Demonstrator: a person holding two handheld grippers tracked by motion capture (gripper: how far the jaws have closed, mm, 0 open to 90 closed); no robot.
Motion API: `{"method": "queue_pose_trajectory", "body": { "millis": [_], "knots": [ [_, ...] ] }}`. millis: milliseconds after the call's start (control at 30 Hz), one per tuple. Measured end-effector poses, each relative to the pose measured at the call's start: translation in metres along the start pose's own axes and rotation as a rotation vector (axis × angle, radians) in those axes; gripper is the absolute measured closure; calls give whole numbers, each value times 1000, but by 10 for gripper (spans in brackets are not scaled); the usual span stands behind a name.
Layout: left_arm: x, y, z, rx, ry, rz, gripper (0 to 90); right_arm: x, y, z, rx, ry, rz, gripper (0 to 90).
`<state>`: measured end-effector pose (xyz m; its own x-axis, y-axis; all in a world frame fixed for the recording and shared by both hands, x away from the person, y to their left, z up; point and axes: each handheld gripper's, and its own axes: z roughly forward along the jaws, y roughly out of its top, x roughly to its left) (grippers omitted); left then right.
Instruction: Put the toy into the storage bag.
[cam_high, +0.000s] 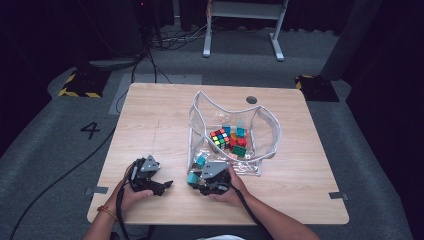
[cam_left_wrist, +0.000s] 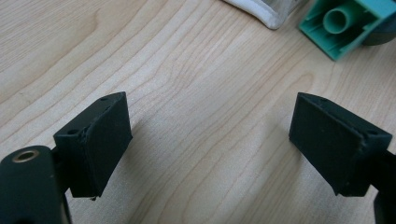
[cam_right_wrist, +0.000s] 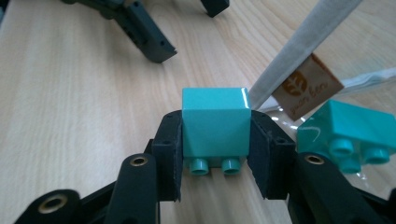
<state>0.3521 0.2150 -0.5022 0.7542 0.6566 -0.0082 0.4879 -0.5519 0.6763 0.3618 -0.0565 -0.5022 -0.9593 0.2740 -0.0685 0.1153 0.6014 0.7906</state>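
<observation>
Right gripper view had the right gripper nearest, its jaws pinching a teal block by two opposite flat sides, the studs pointing back toward the camera. The pads lay against both sides with no gap visible, so I judged the grip made. The block looked like hard, glossy plastic: light, stiff and not fragile, but smooth enough to slip if squeezed on a corner, so the flat sides were the sound place to hold it. In the high view this gripper sat near the front edge of the worktop, about the middle of that edge, with the block at its tip, just outside the mouth of the clear bag.

Just beyond the held piece lay a second teal block, on its side on the clear plastic at the bag's mouth, beside the bag's pale strap and brown label.

Left of these, also near the front edge, the left gripper rested with its jaws spread and nothing between them; in the left gripper view only bare wood lay between the pads.

Farther in, toward the middle of the worktop, the bag held a puzzle cube and a heap of coloured blocks.
</observation>
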Motion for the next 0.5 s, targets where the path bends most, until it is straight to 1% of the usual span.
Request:
{"method": "queue_pose_trajectory", "body": {
  "millis": [67,100,133,167,200,233,267,300,333,400,500],
  "knots": [
    [0,0,0,0,1,0,130,0,-3,-3,0,17,-5,590],
    [0,0,0,0,0,-1,130,1,-4,-5,4,26,-1,590],
    [0,0,0,0,1,-1,130,2,-6,-7,14,27,16,590],
    [0,0,0,0,1,0,130,2,-7,-9,10,27,12,590],
    [0,0,0,-1,0,-2,130,0,-8,-10,-6,30,-17,590],
    [0,0,0,-1,0,-2,130,3,-9,-15,33,17,19,591],
    [0,0,0,-1,0,-2,130,0,-10,-18,23,14,-11,591],
    [-1,0,1,-2,-12,-15,131,-2,-12,-21,19,6,-21,591],
    [-1,0,1,-2,-9,-12,131,-3,-14,-25,21,4,-17,591],
    [-1,0,1,-3,-9,-12,131,-4,-16,-32,36,-3,20,591],
    [-1,0,0,-3,-9,-13,132,-8,-18,-41,25,-3,23,591]
  ]
}}
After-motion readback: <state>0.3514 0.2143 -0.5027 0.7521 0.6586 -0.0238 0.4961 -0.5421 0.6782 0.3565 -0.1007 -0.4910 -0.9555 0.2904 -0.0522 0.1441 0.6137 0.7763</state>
